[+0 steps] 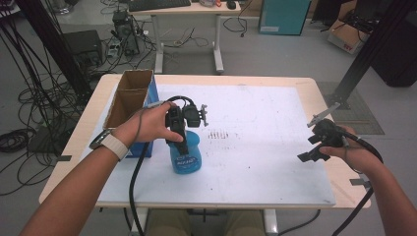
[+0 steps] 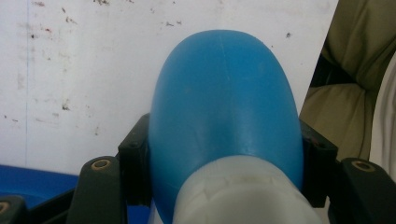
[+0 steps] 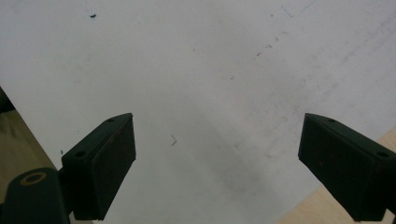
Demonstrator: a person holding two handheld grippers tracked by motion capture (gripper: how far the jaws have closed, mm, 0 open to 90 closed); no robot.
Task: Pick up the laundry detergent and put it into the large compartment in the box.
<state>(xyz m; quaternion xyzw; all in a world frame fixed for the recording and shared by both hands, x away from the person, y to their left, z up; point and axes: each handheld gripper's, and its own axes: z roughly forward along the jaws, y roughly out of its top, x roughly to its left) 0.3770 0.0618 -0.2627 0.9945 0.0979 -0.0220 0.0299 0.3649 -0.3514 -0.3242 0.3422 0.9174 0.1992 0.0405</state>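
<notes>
A blue plastic bottle (image 1: 186, 156) with a printed label stands upright on the white mat (image 1: 255, 162), left of the middle. My left gripper (image 1: 178, 140) comes down from above and is shut on the bottle near its top. In the left gripper view the bottle's blue shoulder (image 2: 224, 107) and white neck bulge between the two black pads (image 2: 134, 165), which press on both sides. My right gripper (image 1: 310, 156) hovers over the mat's right edge, apart from the bottle. Its jaws stand wide open around bare mat (image 3: 210, 93), the gripper (image 3: 217, 163) holding nothing.
An open cardboard box with a blue side (image 1: 129, 98) stands at the mat's left edge, just behind my left hand. The wooden table rim (image 1: 314, 86) frames the mat. Beyond the table are a desk, cables and boxes on the floor.
</notes>
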